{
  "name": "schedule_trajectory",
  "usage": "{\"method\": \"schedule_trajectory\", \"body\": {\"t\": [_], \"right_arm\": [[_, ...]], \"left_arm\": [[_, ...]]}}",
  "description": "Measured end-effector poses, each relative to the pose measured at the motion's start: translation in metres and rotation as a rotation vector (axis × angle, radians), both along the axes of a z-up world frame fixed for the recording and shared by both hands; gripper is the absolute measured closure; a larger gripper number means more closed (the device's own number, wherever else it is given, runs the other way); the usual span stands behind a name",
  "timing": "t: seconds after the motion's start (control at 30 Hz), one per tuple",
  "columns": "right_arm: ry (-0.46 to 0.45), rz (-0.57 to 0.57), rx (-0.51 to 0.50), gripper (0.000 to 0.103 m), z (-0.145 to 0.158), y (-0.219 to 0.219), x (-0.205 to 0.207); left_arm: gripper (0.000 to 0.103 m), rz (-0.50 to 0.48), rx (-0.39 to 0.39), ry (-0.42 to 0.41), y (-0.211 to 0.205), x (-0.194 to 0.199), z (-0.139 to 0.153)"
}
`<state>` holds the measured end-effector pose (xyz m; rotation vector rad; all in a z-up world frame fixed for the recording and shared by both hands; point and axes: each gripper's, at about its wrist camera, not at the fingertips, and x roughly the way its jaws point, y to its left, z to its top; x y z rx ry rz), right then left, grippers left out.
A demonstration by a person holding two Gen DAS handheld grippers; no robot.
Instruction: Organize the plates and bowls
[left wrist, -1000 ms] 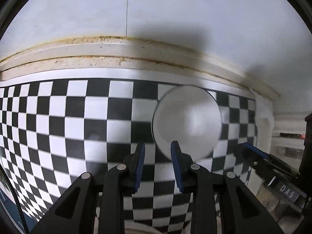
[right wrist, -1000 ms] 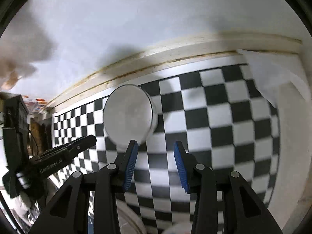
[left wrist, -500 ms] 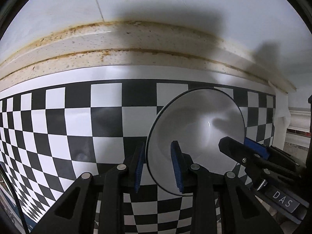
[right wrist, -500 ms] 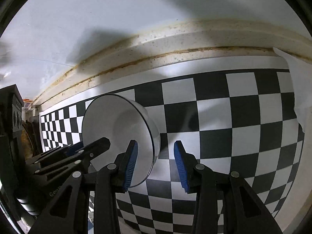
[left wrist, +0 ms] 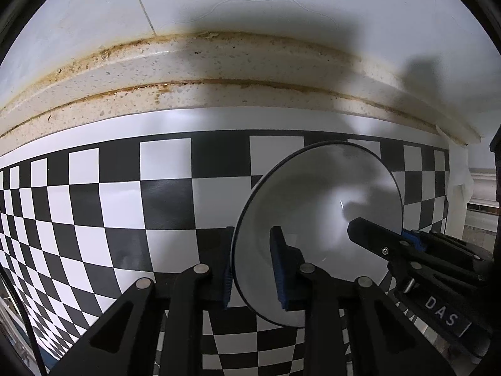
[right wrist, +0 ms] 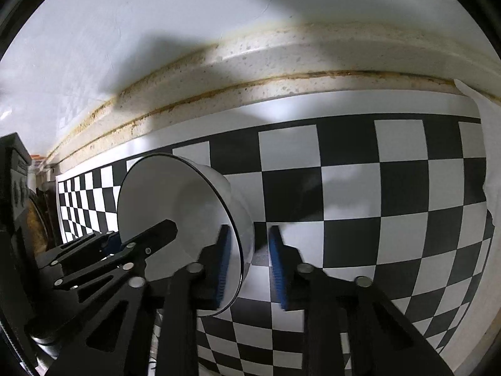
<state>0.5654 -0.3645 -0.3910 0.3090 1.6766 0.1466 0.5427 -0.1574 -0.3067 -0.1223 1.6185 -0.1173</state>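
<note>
A white bowl [left wrist: 313, 213] with a thin dark rim sits on a black-and-white checkered mat [left wrist: 125, 206]. My left gripper [left wrist: 252, 266] points down over the bowl's left rim, one blue pad outside the wall and one inside. Its jaws are closing and the pads meet the wall. In the right wrist view the same bowl [right wrist: 162, 200] lies left of centre. My right gripper [right wrist: 249, 266] straddles the opposite rim, its jaws closing on the wall with slightly blurred pads. Each gripper shows in the other's view: the right gripper [left wrist: 385, 235] and the left gripper [right wrist: 137, 235].
A speckled, rust-stained stone ledge [left wrist: 219, 72] runs behind the mat, below a white tiled wall [left wrist: 250, 0]. White crumpled paper [right wrist: 491, 144] hangs at the mat's right end. Dark equipment [right wrist: 18, 188] stands beyond the mat's left end.
Both grippers sank toward the mat until the bowl's rim passed between their fingers. The right jaws then narrowed markedly and the left jaws slightly around the wall.
</note>
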Motion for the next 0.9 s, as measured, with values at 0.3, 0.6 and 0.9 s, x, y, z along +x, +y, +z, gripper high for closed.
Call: {"method": "schedule_trajectory", "body": {"t": [0.3,0.6,0.9], "right_arm": [[-0.010,0.034,-0.016,0.092,0.000,0.006,-0.005],[-0.051,0.048,-0.018,0.093,0.029,0.004,-0.024],[-0.124,0.028,-0.032,0.093,0.088,-0.010,-0.071]], "left_arm": [[0.087,0.010,-0.004,-0.018,0.000,-0.021,0.006],[0.087,-0.002,-0.025,-0.060,0.002,-0.060,0.037],[0.087,-0.050,-0.068,-0.126,-0.006,-0.094,0.092]]}}
